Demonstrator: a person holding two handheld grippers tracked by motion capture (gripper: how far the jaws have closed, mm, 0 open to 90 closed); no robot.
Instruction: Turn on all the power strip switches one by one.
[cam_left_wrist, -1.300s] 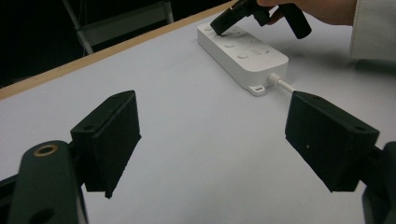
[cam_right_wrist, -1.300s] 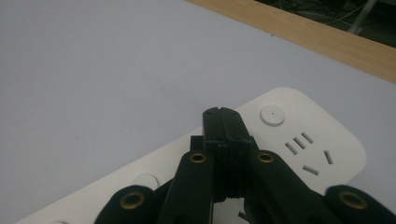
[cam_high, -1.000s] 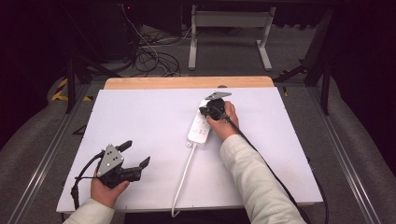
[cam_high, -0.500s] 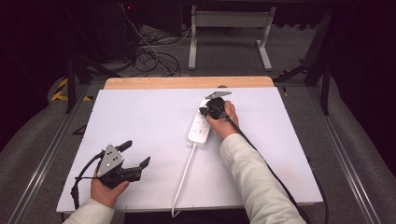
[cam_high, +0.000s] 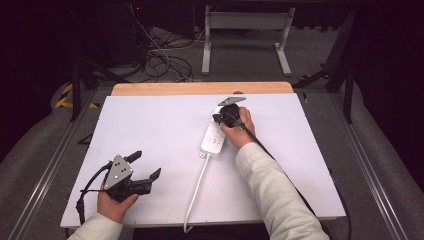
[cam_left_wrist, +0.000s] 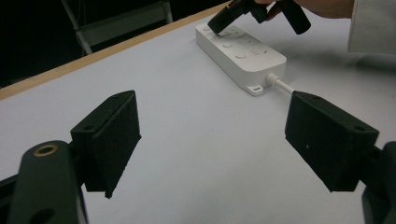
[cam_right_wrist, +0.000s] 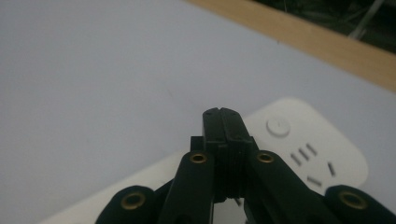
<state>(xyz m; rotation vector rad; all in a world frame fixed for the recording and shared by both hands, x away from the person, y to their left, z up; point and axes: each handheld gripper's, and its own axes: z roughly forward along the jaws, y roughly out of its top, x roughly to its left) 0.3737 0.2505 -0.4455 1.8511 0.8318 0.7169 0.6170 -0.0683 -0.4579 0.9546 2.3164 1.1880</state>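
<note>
Power strip: I see a white, smooth plastic power strip (cam_high: 214, 136), a long rounded bar lying flat right of centre on the table, running near to far.
Strip face: round push-buttons and slotted sockets show in the left gripper view (cam_left_wrist: 240, 52); the right gripper view shows one round button and a socket on the strip (cam_right_wrist: 299, 140).
Cord: a white round cord (cam_high: 196, 187) leaves the strip's near end and runs off the table's near edge, where it is cut off.
Right gripper: my right gripper (cam_high: 218, 119) has its matte black jaws pressed flat together with nothing between them, tips over the strip's far end (cam_right_wrist: 223, 114); I cannot tell whether they touch its face.
Left gripper: my left gripper (cam_high: 149, 165) sits at the near left, well apart from the strip, its blocky black jaws wide apart and empty (cam_left_wrist: 212, 140).
Table: a plain white matte sheet (cam_high: 160, 125), with a bare wooden strip (cam_high: 200, 88) along the far edge.
Hidden: my right hand (cam_high: 240, 131) covers the strip's far right side.
Hard to make out: the floor beyond is dark, with tangled cables (cam_high: 160, 62) and a grey metal frame (cam_high: 245, 30).
</note>
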